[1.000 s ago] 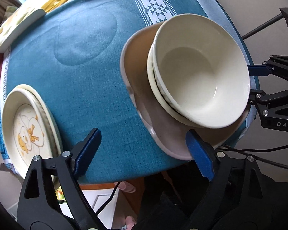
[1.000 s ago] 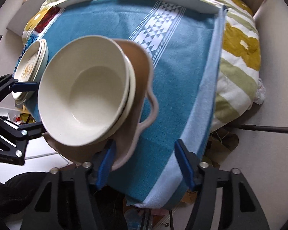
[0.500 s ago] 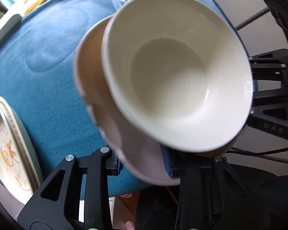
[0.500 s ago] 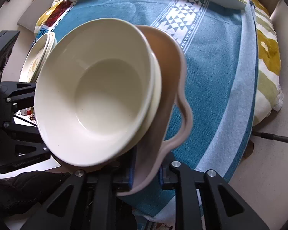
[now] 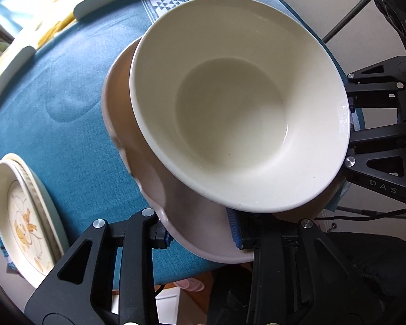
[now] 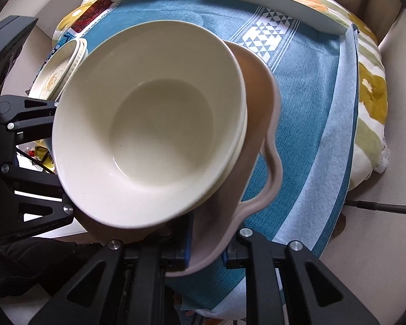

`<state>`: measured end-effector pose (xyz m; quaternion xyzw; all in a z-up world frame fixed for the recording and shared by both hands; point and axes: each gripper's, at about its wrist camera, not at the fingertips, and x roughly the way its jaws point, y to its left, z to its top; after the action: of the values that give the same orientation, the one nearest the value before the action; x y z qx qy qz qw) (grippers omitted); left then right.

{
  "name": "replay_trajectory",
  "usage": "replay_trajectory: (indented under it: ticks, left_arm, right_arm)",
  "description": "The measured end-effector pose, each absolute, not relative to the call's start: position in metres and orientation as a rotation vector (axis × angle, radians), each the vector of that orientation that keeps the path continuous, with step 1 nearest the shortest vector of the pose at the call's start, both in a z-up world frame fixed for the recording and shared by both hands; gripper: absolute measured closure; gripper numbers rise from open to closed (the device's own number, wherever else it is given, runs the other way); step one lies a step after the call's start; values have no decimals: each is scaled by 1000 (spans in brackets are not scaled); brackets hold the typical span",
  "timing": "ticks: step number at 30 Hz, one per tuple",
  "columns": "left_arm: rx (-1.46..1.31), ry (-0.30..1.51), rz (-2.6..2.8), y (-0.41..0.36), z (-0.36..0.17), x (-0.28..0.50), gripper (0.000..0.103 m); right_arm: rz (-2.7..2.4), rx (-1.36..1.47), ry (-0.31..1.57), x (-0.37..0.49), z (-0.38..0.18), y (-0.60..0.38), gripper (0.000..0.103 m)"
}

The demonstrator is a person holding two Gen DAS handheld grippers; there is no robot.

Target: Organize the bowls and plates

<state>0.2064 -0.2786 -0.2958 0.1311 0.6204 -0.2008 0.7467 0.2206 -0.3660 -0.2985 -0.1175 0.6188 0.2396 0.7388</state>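
Note:
A pink wavy-rimmed plate (image 5: 176, 205) carries two stacked cream bowls (image 5: 238, 108) and is lifted above the blue tablecloth. My left gripper (image 5: 200, 234) is shut on the plate's near rim. My right gripper (image 6: 205, 252) is shut on the opposite rim of the plate (image 6: 259, 146), with the bowls (image 6: 154, 127) in front of it. A stack of cream plates with a yellow duck picture (image 5: 24, 216) lies at the table's left edge and also shows in the right wrist view (image 6: 59, 67).
The blue tablecloth (image 5: 54, 89) covers a round table with a white triangle pattern band (image 6: 268, 35). White curved rails (image 6: 278, 2) sit at the far edge over a flowered cloth. The right gripper's black body (image 5: 379, 135) is close beside the bowls.
Both grippers closed from open onto the pink plate's rim. The plate with the bowls rose off the cloth and came nearer the cameras.

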Motion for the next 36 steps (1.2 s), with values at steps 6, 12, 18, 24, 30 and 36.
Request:
replay_trajectory:
  ticks: [6, 12, 18, 24, 30, 36]
  left_arm:
    - [283, 1315, -395, -258, -266, 202, 75]
    - [274, 1278, -374, -220, -235, 197, 75]
    - [268, 1258, -377, -165, -217, 195, 75]
    - [296, 1264, -405, -91, -217, 206, 75]
    - [315, 1291, -438, -27, -227, 215, 75]
    - [318, 1332, -476, 18, -250, 221, 75]
  right_arm:
    - [562, -283, 1308, 223, -275, -353, 88]
    - [578, -303, 1268, 227, -245, -320, 88]
    - [575, -320, 1248, 226, -229, -263, 88]
    - [546, -282, 1256, 222, -228, -200, 88]
    - [523, -249, 1279, 223, -238, -138, 88]
    - [490, -213, 1325, 217, -256, -93, 88]
